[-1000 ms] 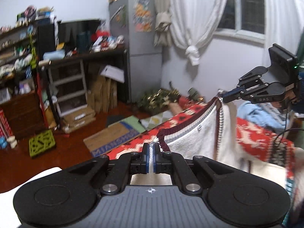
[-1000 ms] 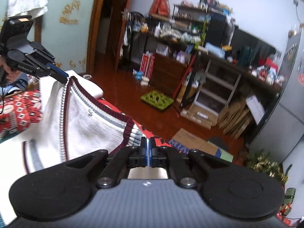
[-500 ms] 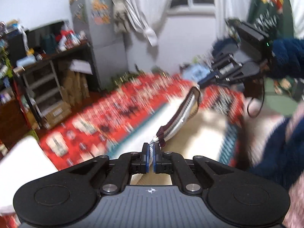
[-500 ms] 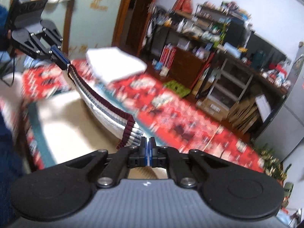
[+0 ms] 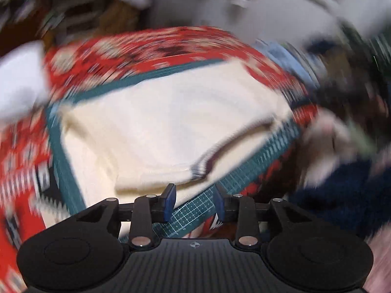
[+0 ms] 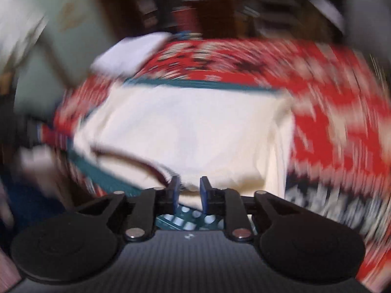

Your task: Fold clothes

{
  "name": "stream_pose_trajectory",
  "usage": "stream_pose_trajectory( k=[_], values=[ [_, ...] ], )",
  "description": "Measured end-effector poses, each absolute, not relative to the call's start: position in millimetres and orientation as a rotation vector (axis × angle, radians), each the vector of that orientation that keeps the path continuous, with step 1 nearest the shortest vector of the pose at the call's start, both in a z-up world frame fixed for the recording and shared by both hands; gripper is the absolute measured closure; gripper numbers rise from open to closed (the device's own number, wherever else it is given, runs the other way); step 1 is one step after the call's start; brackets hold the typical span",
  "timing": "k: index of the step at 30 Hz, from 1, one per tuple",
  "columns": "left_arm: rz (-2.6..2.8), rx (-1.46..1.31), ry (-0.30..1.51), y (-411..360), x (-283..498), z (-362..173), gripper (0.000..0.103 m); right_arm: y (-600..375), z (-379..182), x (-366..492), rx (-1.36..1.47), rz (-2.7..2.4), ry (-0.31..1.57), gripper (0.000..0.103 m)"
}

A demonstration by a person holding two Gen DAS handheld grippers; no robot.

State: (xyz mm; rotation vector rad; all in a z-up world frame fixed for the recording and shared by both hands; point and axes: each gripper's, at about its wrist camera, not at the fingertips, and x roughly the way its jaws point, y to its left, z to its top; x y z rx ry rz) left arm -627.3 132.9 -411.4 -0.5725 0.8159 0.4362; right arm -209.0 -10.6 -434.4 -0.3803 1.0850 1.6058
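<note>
Both my views smear with heavy motion blur, worst toward the curved fisheye edges and the far room. Only my left tongs [image 5: 193, 199] and right tongs [image 6: 189, 191] stay sharp. Even indoor light leaves the cream sweater [image 5: 171, 127] bright, without hard shadows.

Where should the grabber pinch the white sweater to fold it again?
Probably the near striped corner of the cream sweater, coming in low from the near side. That edge lifts slightly off the green cutting mat, and the open left gripper sits right before it. The pictures are blurry.

no readable text (all blurred)
</note>
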Motion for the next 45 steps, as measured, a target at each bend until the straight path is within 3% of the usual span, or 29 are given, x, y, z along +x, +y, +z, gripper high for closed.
stream_pose_trajectory(
  k=[4, 6, 8, 11, 18, 19, 21, 22, 23, 24, 25, 34, 41, 45],
  values=[
    [0.56, -1.029, 0.66, 165.5, -655.2, -422.6, 0.054, -12.5, -459.5, -165.9, -0.058, 1.387, 1.418, 0.066],
    [0.6, -1.231, 0.584, 174.2, -668.6, -433.6, 0.053, -17.2, -470.5, -154.0, 0.044, 1.314, 1.501, 0.064],
    [0.649, -1.338, 0.542, 177.4, -677.3, -444.9, 0.047, -17.8, -477.4, -148.0, 0.074, 1.26, 1.529, 0.052],
    [0.724, -1.423, 0.519, 180.4, -683.4, -460.3, 0.047, -17.9, -486.7, -139.6, 0.133, 1.217, 1.556, 0.047],
    [0.707, -1.528, 0.365, 187.0, -685.8, -471.0, 0.05, -1.4, -503.8, -140.6, 0.211, 1.173, 1.608, 0.047],
    [0.708, -1.537, 0.376, 187.8, -683.8, -473.6, 0.054, 4.4, -504.2, -142.6, 0.206, 1.176, 1.605, 0.047],
    [0.691, -1.534, 0.387, 190.4, -679.8, -476.0, 0.06, 12.8, -505.3, -144.5, 0.189, 1.19, 1.596, 0.049],
    [0.692, -1.511, 0.394, 191.1, -678.6, -475.2, 0.064, 16.5, -505.6, -145.8, 0.174, 1.192, 1.589, 0.058],
    [0.697, -1.483, 0.402, 191.6, -677.4, -474.2, 0.072, 19.3, -506.8, -147.3, 0.16, 1.187, 1.589, 0.079],
    [0.706, -1.471, 0.415, 193.5, -675.0, -474.3, 0.078, 21.9, -508.2, -148.3, 0.15, 1.171, 1.594, 0.089],
    [0.716, -1.459, 0.428, 195.4, -672.5, -474.5, 0.097, 23.1, -508.4, -147.8, 0.153, 1.157, 1.6, 0.094],
    [0.671, -1.362, 0.334, 208.6, -663.2, -438.8, 0.096, 37.7, -477.1, -150.8, 0.188, 1.269, 1.501, 0.096],
    [0.724, -1.416, 0.451, 191.0, -677.2, -476.0, 0.096, 11.0, -507.2, -150.1, 0.135, 1.222, 1.511, 0.094],
    [0.759, -1.374, 0.449, 187.8, -690.2, -467.6, 0.088, -0.4, -503.3, -145.3, 0.147, 1.235, 1.483, 0.088]
  ],
)
